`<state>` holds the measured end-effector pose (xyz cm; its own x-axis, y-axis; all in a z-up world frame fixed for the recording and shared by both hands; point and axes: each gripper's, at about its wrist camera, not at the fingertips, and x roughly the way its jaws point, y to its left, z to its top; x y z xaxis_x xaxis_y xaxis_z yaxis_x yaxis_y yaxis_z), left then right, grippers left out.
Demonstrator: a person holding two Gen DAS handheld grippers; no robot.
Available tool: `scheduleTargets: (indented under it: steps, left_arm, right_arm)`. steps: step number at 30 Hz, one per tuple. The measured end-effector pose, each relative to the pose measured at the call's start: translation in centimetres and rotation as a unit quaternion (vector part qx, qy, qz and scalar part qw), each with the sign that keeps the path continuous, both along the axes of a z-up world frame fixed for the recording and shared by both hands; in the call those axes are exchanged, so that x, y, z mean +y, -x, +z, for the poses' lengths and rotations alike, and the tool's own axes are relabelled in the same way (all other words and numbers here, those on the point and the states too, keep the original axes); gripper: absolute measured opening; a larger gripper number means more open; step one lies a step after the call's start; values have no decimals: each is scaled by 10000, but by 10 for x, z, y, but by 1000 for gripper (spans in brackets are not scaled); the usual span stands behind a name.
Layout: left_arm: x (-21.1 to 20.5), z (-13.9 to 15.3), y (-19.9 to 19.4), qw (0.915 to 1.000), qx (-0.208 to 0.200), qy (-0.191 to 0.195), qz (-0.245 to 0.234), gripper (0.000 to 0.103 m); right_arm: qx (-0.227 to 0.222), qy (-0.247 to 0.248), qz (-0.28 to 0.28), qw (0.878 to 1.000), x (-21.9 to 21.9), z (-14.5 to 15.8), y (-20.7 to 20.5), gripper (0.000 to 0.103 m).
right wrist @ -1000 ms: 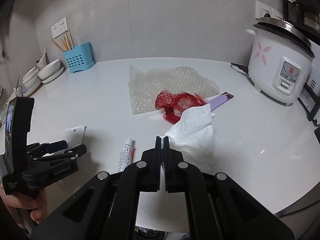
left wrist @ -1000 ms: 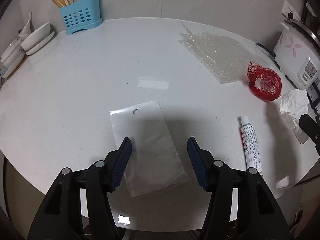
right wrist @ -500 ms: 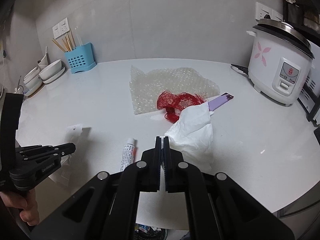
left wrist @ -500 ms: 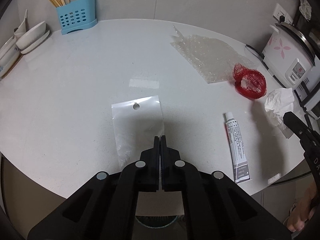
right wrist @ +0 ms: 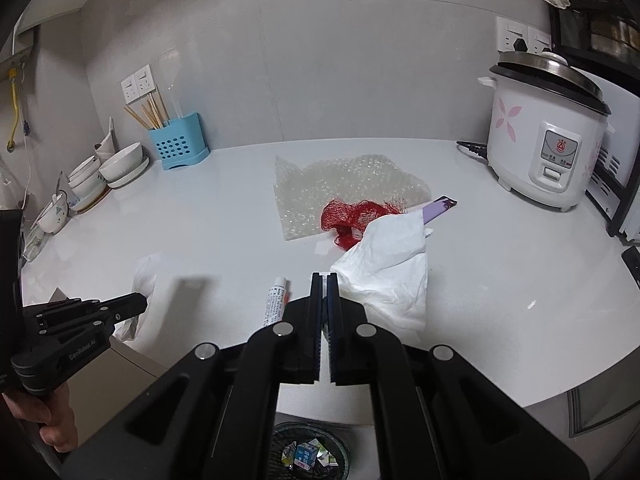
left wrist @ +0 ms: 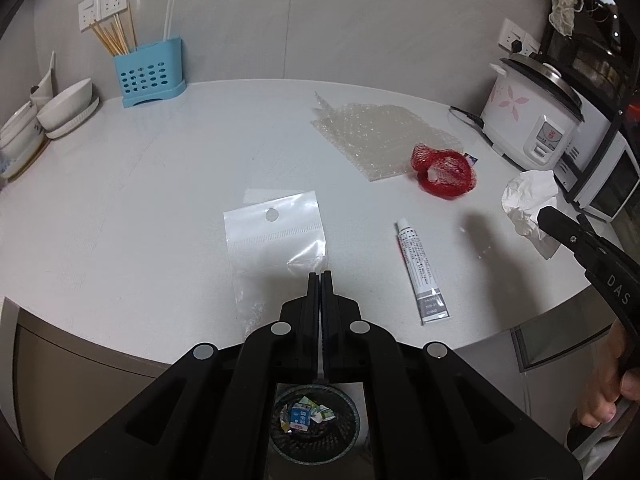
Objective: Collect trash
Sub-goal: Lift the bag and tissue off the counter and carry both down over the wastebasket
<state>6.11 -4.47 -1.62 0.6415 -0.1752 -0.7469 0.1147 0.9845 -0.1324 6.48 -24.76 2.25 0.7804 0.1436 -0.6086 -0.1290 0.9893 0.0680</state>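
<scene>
My left gripper (left wrist: 321,276) is shut on the near corner of a clear plastic bag (left wrist: 276,236), which crumples at the tips and lifts off the white counter (left wrist: 160,200). From the right wrist view, that gripper (right wrist: 138,304) holds the bag (right wrist: 146,276) near the counter's edge. My right gripper (right wrist: 324,276) is shut on the left edge of a crumpled white tissue (right wrist: 388,264), raised above the counter. A black mesh trash bin (left wrist: 316,420) with scraps inside stands on the floor below both grippers.
A glue tube (left wrist: 422,272), a red net (left wrist: 444,170), bubble wrap (left wrist: 376,132) and a purple strip (right wrist: 438,208) lie on the counter. A rice cooker (right wrist: 548,148) stands at the right. A blue chopstick holder (left wrist: 148,76) and bowls (left wrist: 64,110) stand at the back left.
The left gripper's jaws closed on the bag's near corner, then it drew back and up with the bag. The right gripper rose slightly with the tissue.
</scene>
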Motion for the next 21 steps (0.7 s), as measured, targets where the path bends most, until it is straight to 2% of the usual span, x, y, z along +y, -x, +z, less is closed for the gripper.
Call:
scheduleTargets:
  steps: [9, 21]
  left_arm:
    - [-4, 17, 48, 9993, -337, -18, -150, 0]
    - [-1, 1, 111, 9981, -522, 28, -311, 0]
  right_arm:
    - [-281, -77, 281, 9992, 10, 9, 59, 1]
    - [-434, -192, 718, 9963, 32, -9, 131, 1]
